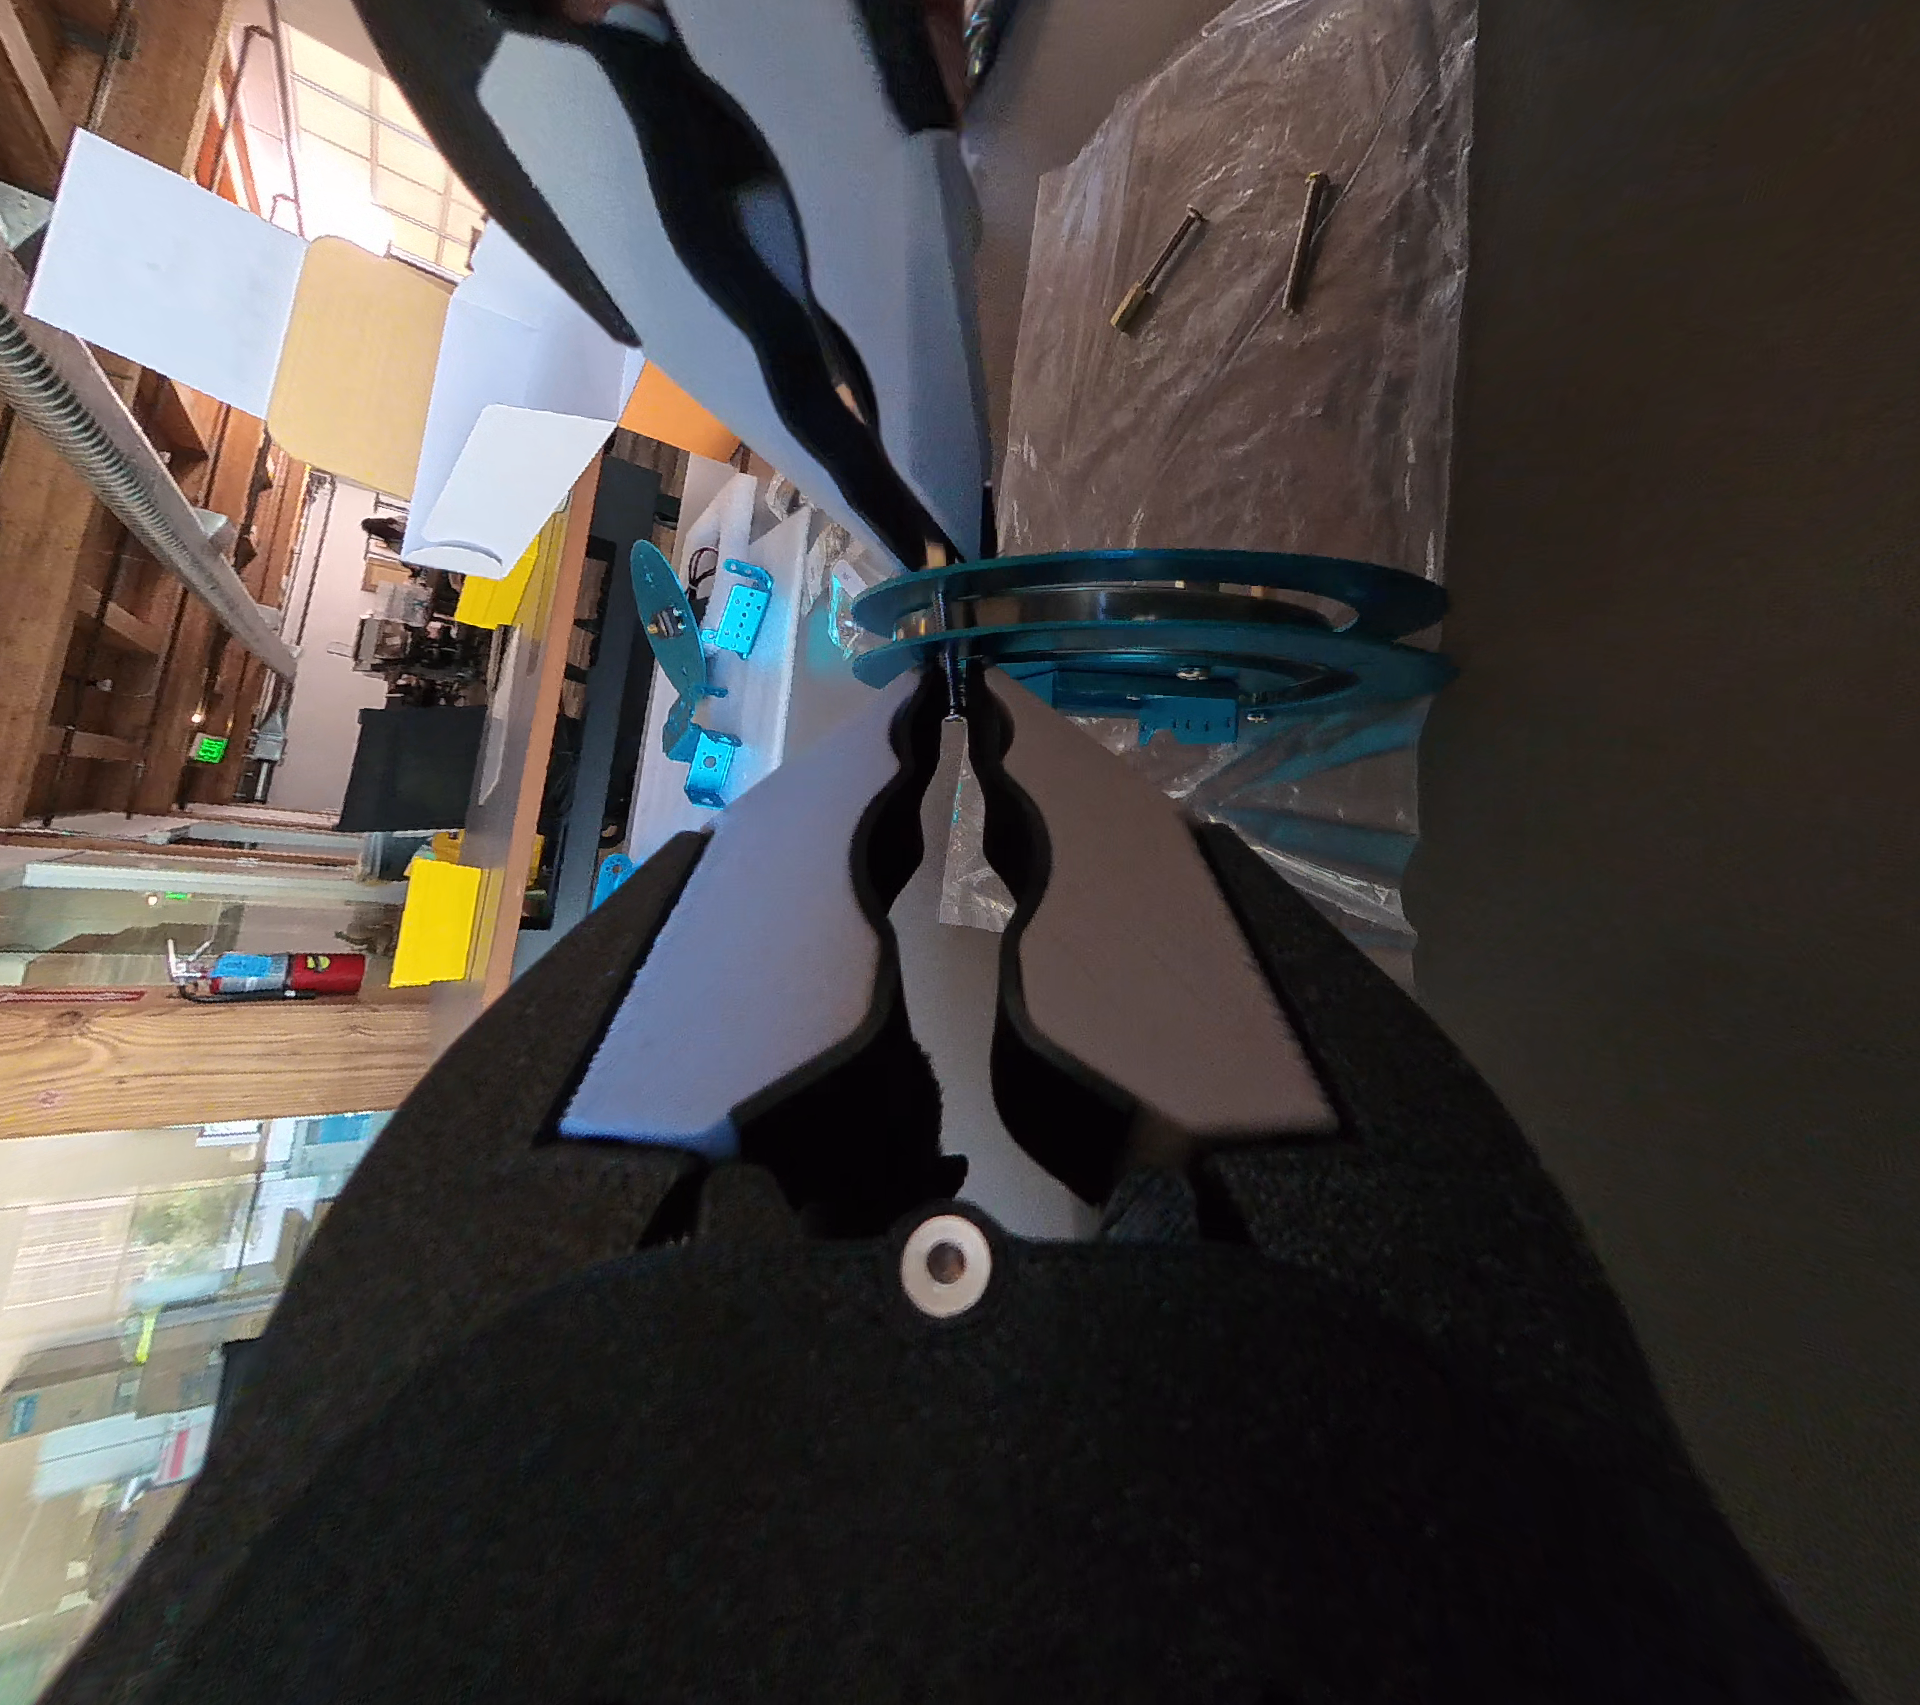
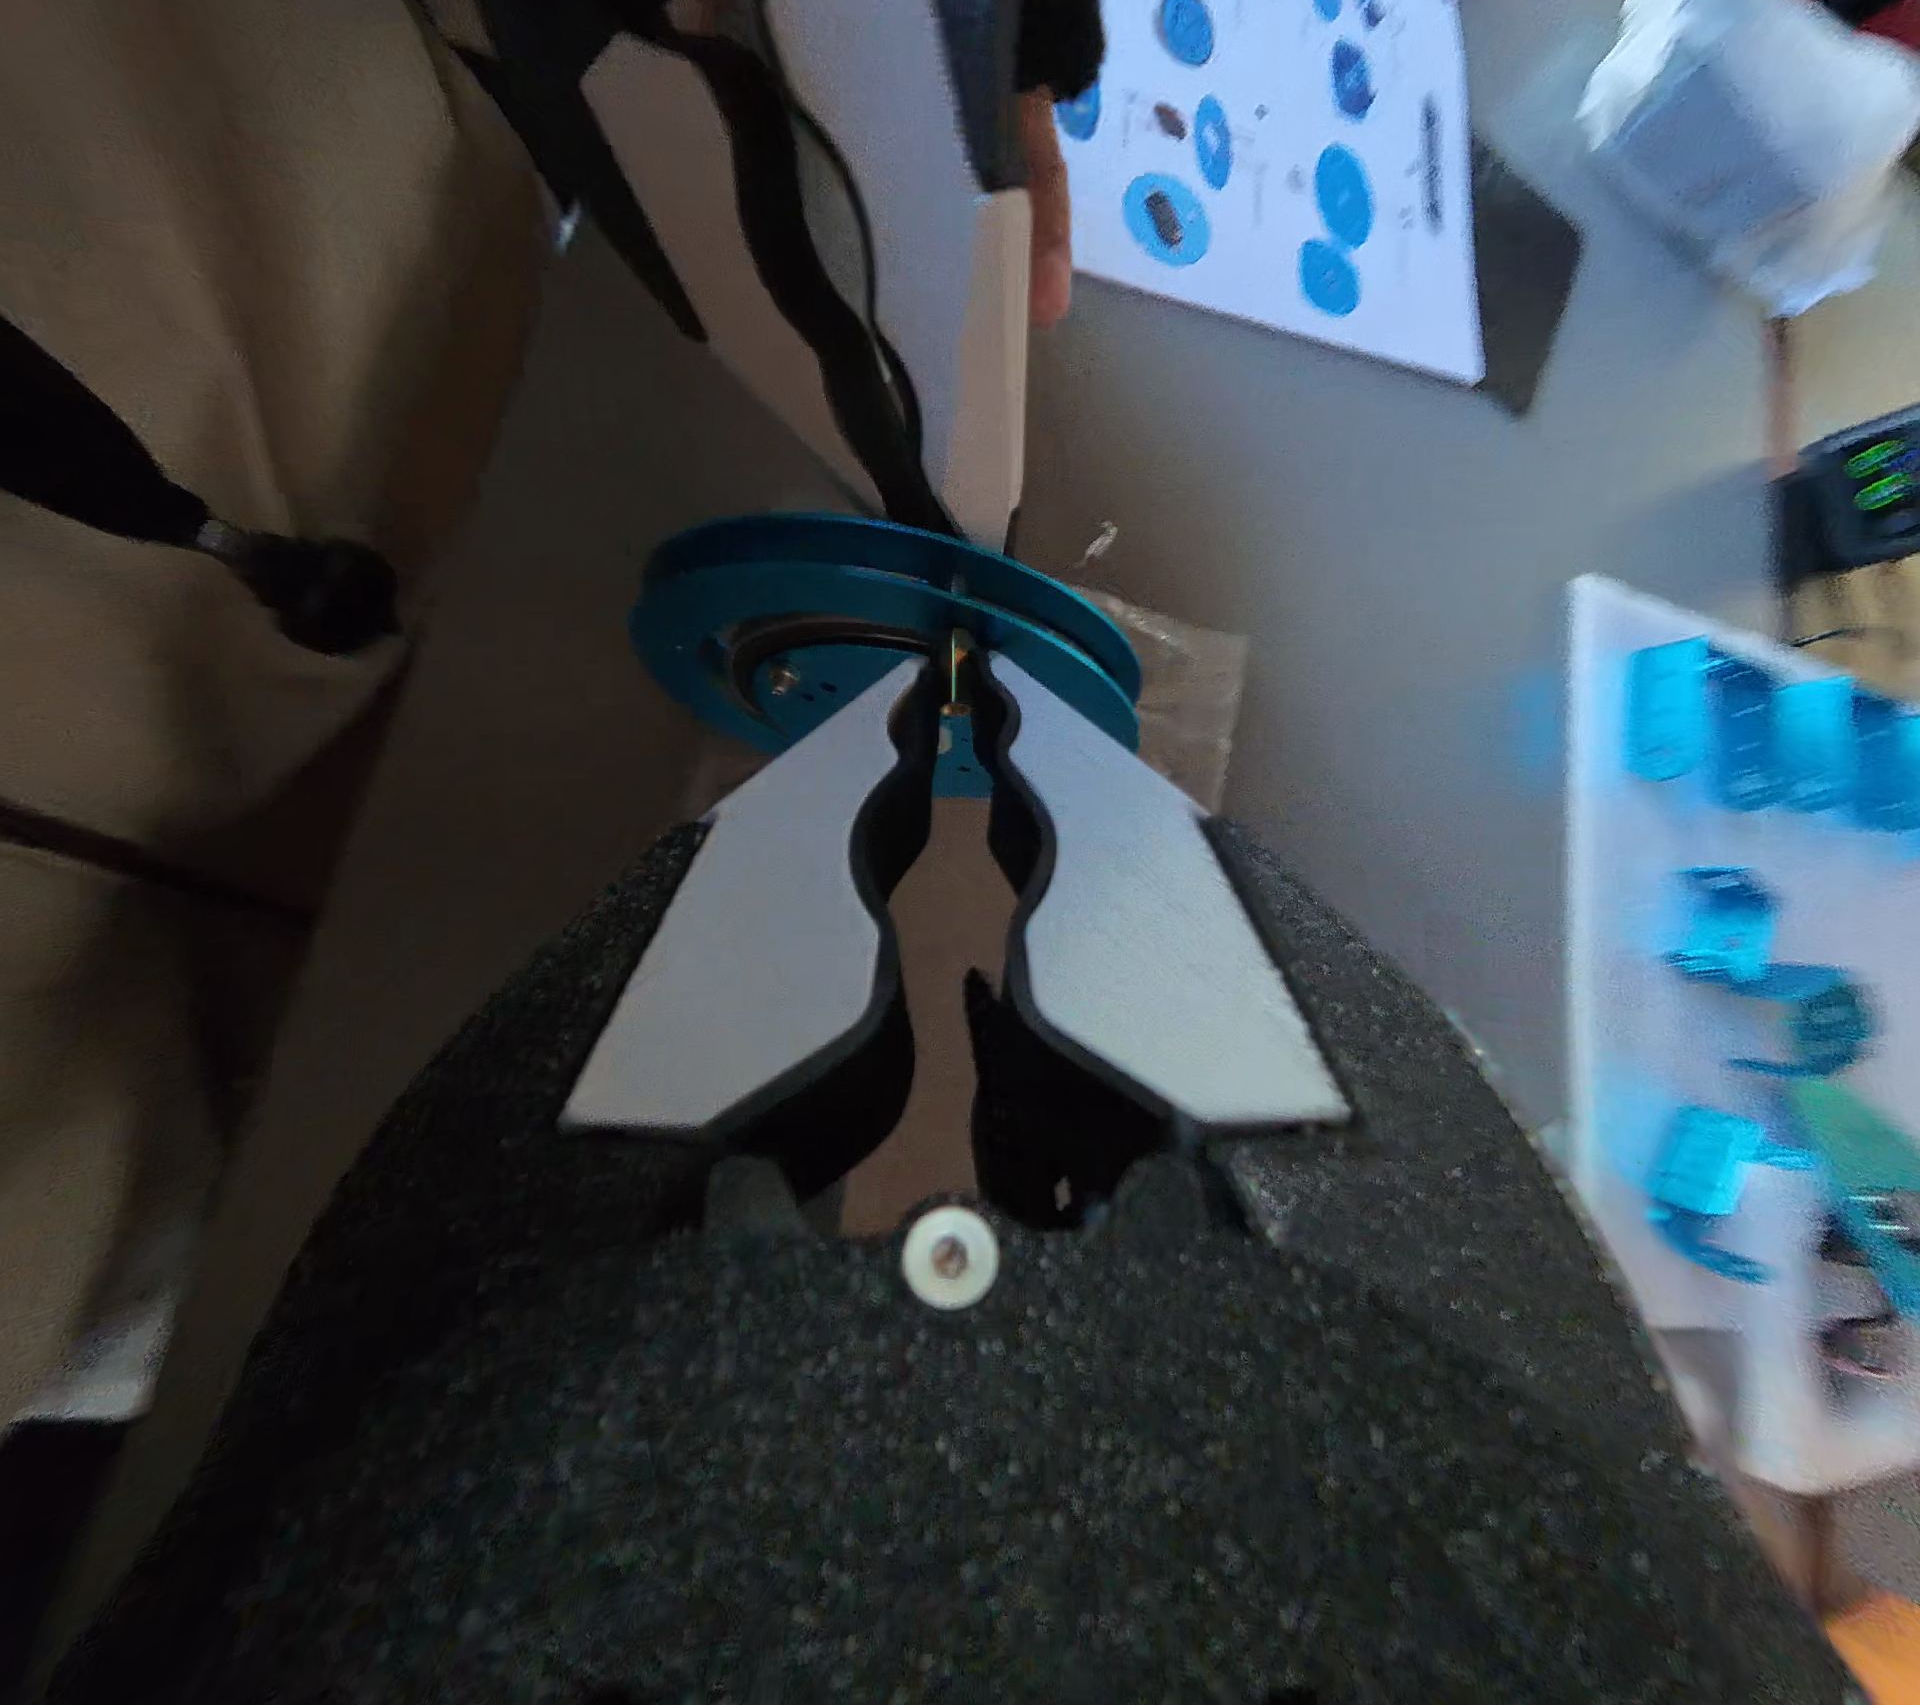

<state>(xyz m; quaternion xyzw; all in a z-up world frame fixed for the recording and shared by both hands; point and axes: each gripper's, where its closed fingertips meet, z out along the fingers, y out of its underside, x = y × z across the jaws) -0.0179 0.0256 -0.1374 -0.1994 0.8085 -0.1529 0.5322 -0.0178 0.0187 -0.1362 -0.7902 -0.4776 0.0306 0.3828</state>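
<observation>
Left gripper (image 1: 954, 699) pinching dark screw (image 1: 953, 687) | right gripper (image 2: 954, 689) clamping brass standoff (image 2: 954, 668) | both meet at stacked teal metal discs (image 1: 1143, 616) | advice: keep them coaxial, twist gently.

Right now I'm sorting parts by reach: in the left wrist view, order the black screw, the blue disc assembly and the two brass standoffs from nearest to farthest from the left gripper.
1. Black screw, pinched at the left gripper tips.
2. Blue disc assembly, just beyond the tips.
3. Brass standoffs and, farther off on the plastic bag; too close to rank between themselves.

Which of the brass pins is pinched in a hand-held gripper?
The brass pin at the blue disc assembly, between the right hand-held gripper tips. Two brass pins lie loose on the plastic bag.
</observation>
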